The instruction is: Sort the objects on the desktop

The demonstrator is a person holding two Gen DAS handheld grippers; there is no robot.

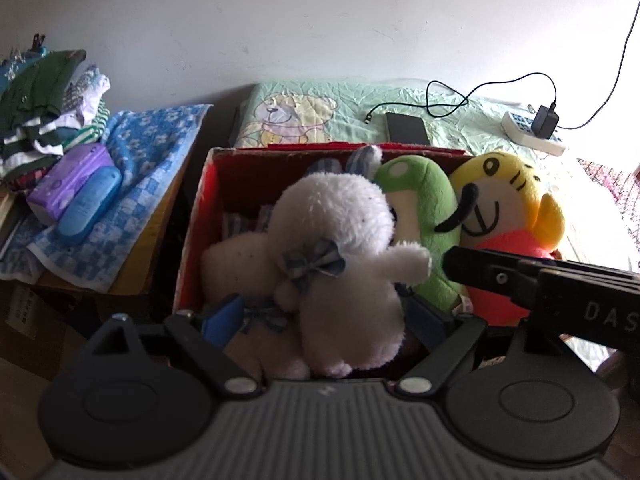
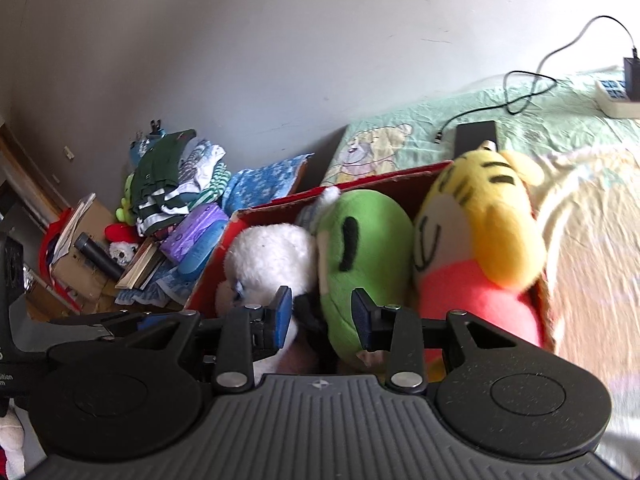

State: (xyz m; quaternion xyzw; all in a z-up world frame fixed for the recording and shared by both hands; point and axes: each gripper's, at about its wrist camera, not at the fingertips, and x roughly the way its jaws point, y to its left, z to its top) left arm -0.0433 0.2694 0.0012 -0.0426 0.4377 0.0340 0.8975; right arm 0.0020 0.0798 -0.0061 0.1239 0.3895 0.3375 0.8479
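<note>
Plush toys being light, soft and compressible, keep your left gripper point(image 1: 320, 316) jaws pinching the white plush point(image 1: 340, 248) at its body above the red box point(image 1: 208, 200), right gripper point(image 2: 320, 316) jaws spread beside the green plush point(image 2: 368, 248).

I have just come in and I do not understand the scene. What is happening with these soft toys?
A person with a gripper in each hand is sorting plush toys into a red cardboard box. The left gripper has its fingers on either side of the white plush toy, which rests in the box; a firm grip cannot be confirmed. The right gripper hovers open and empty at the near edge. A green plush toy and a yellow tiger plush are already inside.
</note>
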